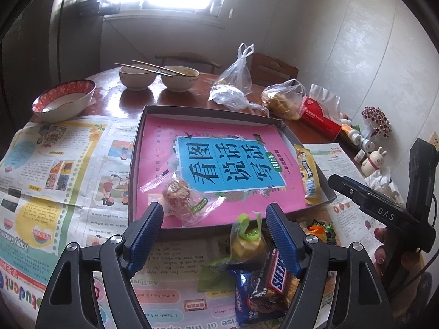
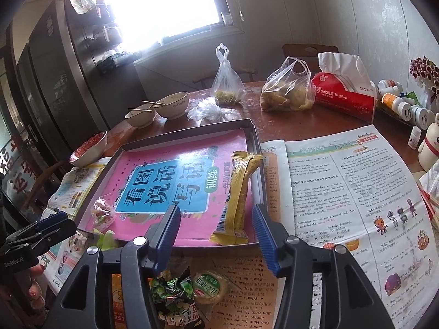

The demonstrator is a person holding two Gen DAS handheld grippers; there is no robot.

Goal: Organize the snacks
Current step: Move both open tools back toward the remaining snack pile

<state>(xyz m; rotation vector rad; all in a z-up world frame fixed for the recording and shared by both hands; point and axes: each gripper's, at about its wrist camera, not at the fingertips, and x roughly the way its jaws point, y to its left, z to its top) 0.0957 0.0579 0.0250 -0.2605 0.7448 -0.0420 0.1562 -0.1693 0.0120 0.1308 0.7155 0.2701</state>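
Hovering over the near edge of the grey tray (image 1: 153,227), the left gripper (image 1: 214,213) has its blue jaws spread with nothing pinched between them, and the right gripper (image 2: 216,220) is likewise parted and empty above the tray's near right corner. Two snacks already lie inside, on the pink book cover (image 1: 219,142) that lines the tray: a clear-wrapped reddish candy (image 1: 178,194) near the front left and a long yellow wafer pack (image 2: 238,194) laid along the right wall, probably so each sort keeps its own side. Waiting loose on the newspaper (image 1: 55,164) in front of the tray are a Snickers bar (image 1: 277,271), of which only "KERS" shows, lying across a blue cookie packet (image 1: 252,298), a yellow sweet in a green-tipped wrapper (image 1: 247,241), a green-printed snack bag (image 2: 172,293) and a round green-labelled pastry (image 2: 208,285). My judgement is that the jaws stand open to take one of these next. The book cover carries large Chinese characters on a blue panel; the newspaper shows "Happy Teachers" and "Student", seen upside down; the red tissue pack (image 2: 345,96) at the back reads "TangHua"; "DAS" is printed on the right gripper's body in the left view, "GenRobot.AI" on the left gripper's in the right view
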